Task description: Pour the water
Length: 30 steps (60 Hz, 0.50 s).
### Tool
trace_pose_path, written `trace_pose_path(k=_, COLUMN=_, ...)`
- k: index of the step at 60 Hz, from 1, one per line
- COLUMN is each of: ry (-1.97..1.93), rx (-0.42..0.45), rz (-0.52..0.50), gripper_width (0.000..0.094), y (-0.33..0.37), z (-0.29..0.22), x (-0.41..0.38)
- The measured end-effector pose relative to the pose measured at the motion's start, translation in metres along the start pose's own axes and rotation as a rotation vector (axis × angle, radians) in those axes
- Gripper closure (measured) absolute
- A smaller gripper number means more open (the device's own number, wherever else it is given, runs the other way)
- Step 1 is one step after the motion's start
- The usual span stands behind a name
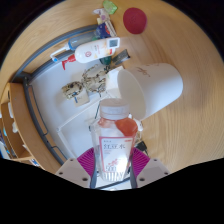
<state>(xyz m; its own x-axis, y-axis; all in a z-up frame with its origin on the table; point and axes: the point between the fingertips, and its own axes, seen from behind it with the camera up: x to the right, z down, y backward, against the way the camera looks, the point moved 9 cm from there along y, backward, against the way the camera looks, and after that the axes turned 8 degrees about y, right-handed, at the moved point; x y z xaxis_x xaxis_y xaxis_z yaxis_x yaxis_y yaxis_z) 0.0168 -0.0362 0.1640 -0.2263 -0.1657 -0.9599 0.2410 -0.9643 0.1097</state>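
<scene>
Clear plastic bottle (113,140), orange-labelled, sits clamped mid-body in your tongs (113,165) just short of the white cup (150,85) on the bench (190,50): likely light, thin-walled, slippery, so squeeze gently.

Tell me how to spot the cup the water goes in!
Start at the round wooden table. Just beyond the bottle held in the claw stands a white cup. It is the only big, plain white thing there.
</scene>
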Motion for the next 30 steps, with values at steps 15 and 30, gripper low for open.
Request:
trace_pose_path(k=15, ry=0.367, rx=-0.044, rz=0.006, gripper_width=0.0457, y=0.017, z=0.009, x=-0.047)
trace_pose_path(k=30, ry=1.281, rx=0.042, rz=0.177, gripper_width=0.0448, y=0.055, z=-0.038, x=-0.115)
